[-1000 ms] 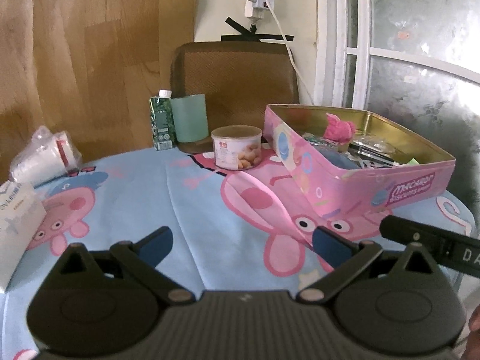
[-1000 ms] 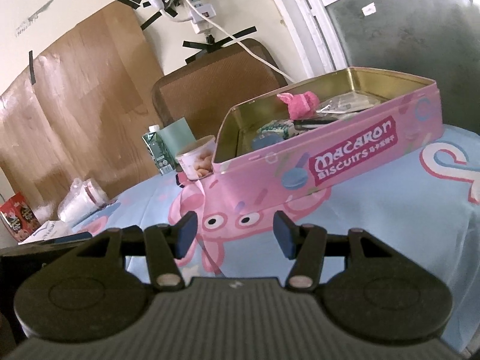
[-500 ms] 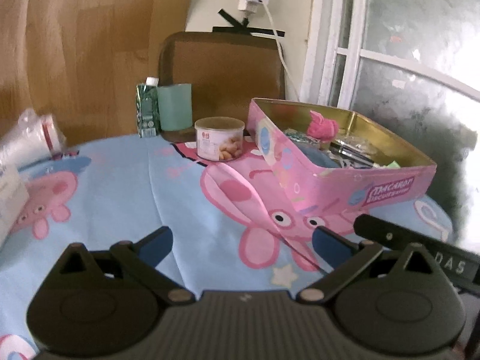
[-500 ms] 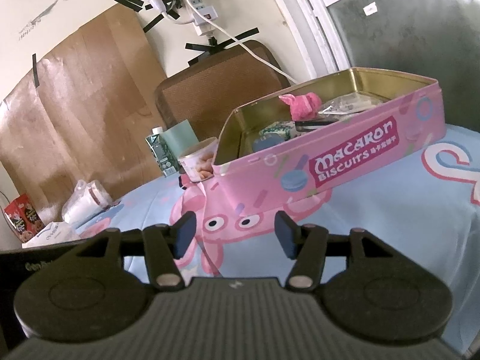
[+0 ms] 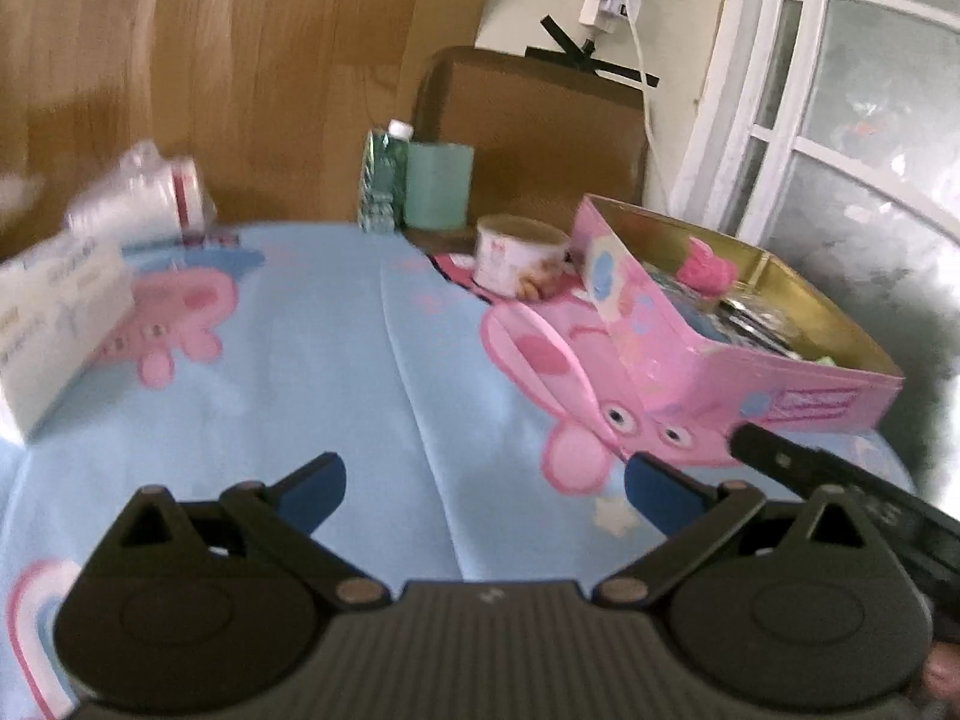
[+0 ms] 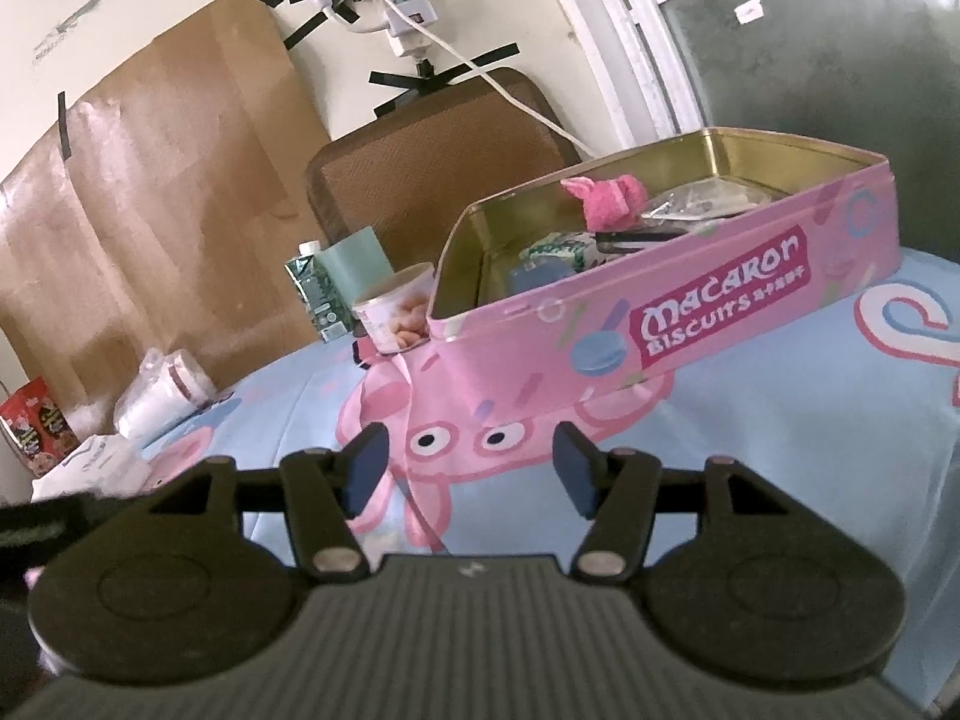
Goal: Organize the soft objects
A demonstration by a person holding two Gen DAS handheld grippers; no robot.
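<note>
A pink "Macaron Biscuits" tin (image 6: 714,324) stands open on the blue cartoon tablecloth, at the right in the left wrist view (image 5: 774,384). Inside it lie a fluffy pink soft toy (image 6: 606,201) (image 5: 705,267) and several other small items. My left gripper (image 5: 483,483) is open and empty above the cloth, left of the tin. My right gripper (image 6: 471,465) is open and empty just in front of the tin's long side. Part of the right gripper's body (image 5: 840,480) shows at the right of the left wrist view.
A small snack tub (image 5: 519,258) stands by the tin's far corner. A green carton (image 5: 378,180) and a teal cup (image 5: 438,183) stand behind it. A white tissue pack (image 5: 54,318) and a wrapped cup stack (image 5: 144,204) sit at left. A brown chair back (image 6: 432,162) is behind the table.
My left gripper has swung to the left, so the tin has slid toward the right of its view and the tissue pack shows more. The right gripper has barely moved.
</note>
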